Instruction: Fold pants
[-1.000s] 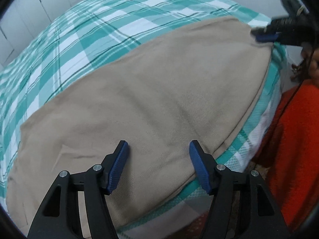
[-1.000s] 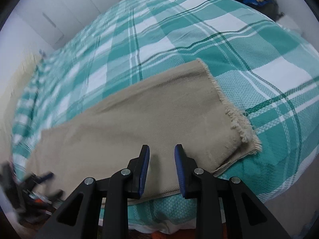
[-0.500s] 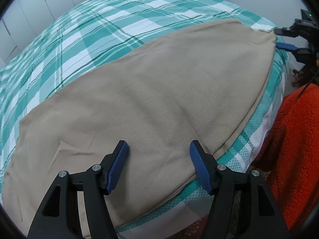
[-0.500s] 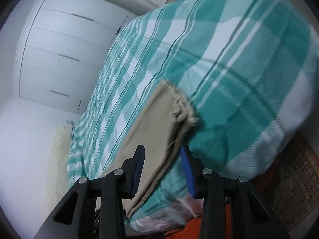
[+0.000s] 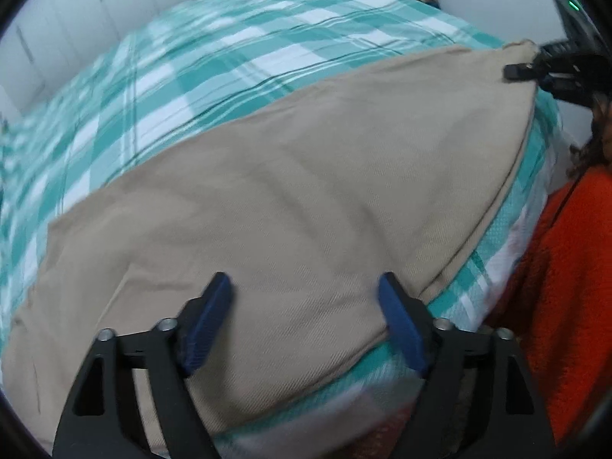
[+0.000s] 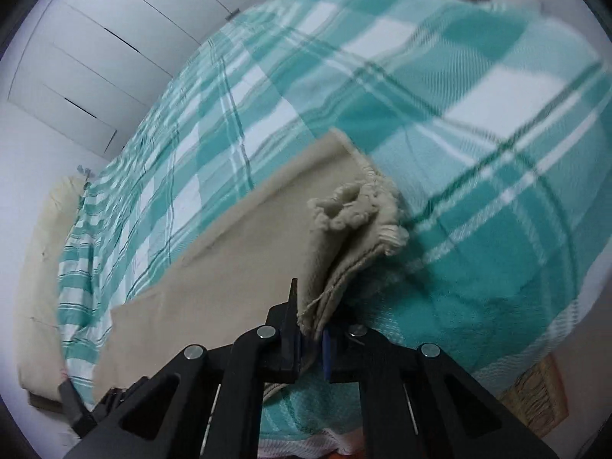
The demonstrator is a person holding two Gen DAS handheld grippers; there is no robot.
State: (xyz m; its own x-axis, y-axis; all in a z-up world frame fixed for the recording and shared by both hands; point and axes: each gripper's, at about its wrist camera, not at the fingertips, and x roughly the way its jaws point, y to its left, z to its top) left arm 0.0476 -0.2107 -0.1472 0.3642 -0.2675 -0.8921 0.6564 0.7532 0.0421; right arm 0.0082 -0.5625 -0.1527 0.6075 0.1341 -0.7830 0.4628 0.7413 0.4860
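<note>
Beige pants [image 5: 290, 199] lie folded lengthwise along the near edge of a bed with a teal and white plaid cover [image 5: 237, 53]. My left gripper [image 5: 306, 310] is open, its blue pads [image 5: 208, 321] spread just over the waist end of the pants. My right gripper [image 6: 310, 329] is shut on the frayed hem end of the pants [image 6: 344, 237], which bunches up between its fingers. In the left wrist view the right gripper [image 5: 535, 70] shows at the far hem corner.
The bed's near edge [image 5: 493, 252] drops off beside a person in an orange top [image 5: 573, 267]. White wardrobe doors [image 6: 107, 49] stand behind the bed. A pillow [image 6: 42, 252] lies at the left end. A woven basket [image 6: 535, 397] sits on the floor.
My right gripper swung around to the hem end, closed on the frayed leg cuffs and lifted them slightly. My left gripper stayed open over the waist end.
</note>
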